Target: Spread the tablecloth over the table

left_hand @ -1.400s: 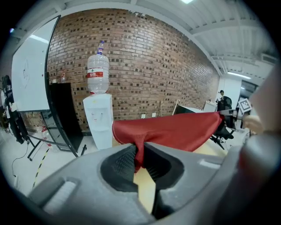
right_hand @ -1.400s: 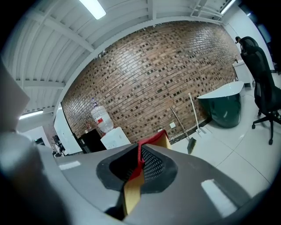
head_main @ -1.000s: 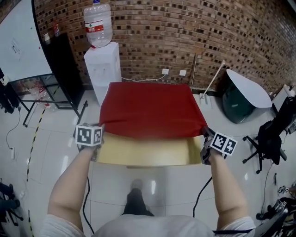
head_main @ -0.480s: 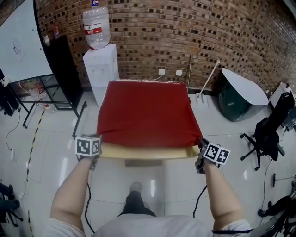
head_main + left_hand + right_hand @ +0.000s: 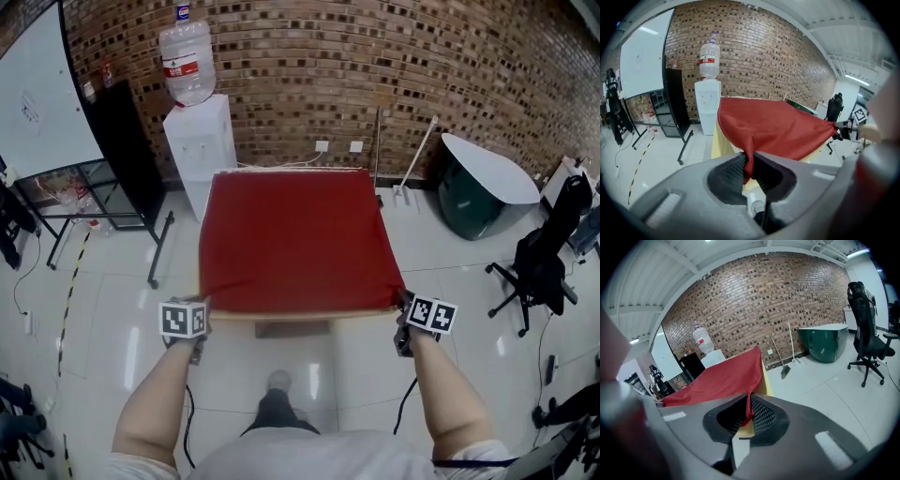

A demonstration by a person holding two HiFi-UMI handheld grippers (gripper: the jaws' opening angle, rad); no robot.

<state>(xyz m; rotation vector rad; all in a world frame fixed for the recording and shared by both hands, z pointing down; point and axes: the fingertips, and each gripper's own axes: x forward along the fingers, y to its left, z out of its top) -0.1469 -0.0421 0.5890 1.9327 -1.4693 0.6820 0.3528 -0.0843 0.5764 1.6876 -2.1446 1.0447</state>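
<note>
red fabric tablecloth (image 5: 295, 239) lies flat over nearly whole top of square pale-wood table (image 5: 718, 141). far hem sits at brick-wall side, only thin wood strip shows bare along near edge. left gripper (image 5: 749, 169) jaws pressed together, pinching near-left cloth corner. right gripper (image 5: 746, 414) same, pinching near-right corner. near hem stretched between the two, few creases by left corner. my read: spread mostly done. left to do: bring hem over near edge, lower corners, let go, maybe smooth left-corner creases.
</note>
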